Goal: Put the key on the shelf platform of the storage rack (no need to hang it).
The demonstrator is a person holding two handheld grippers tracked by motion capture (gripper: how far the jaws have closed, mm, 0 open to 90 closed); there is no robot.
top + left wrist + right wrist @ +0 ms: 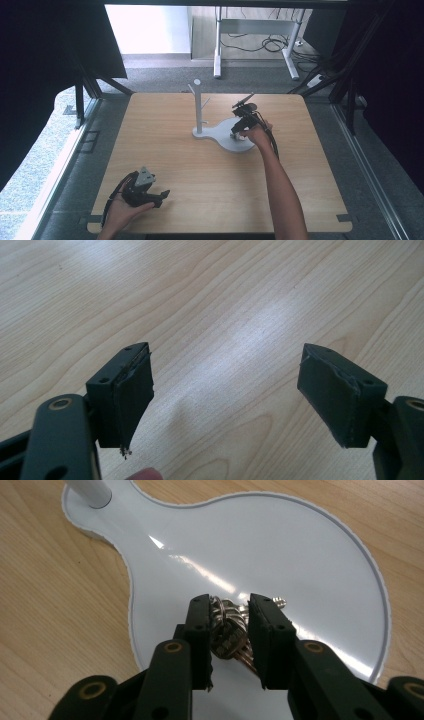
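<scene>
The right gripper [239,131] sits over the round dish of a white stand [227,137], a little right of the middle of the wooden surface [165,150] in the high view; the stand's upright post [198,105] rises at about 10 o'clock from the gripper, with short pegs branching off it; in the right gripper view the 2 black jaws come up from 6 o'clock and a bunch of keys [229,630] on metal rings lies on the glossy white dish between them; the jaws stand only slightly apart, close on either side of the bunch, and whether the pads are pressing on the metal cannot be told; the keys rest low in the dish, toward its 6 o'clock edge in that view, with the foot of the post at 11 o'clock; the right forearm reaches in from 5 o'clock of the high view; the left gripper [162,195] rests in the left hand [120,212] near the 7 o'clock corner of the surface, well apart from the stand; in the left gripper view its jaws are spread wide with nothing between them, only bare wood grain beyond, and a fingertip [145,474] shows at 6 o'clock.
</scene>
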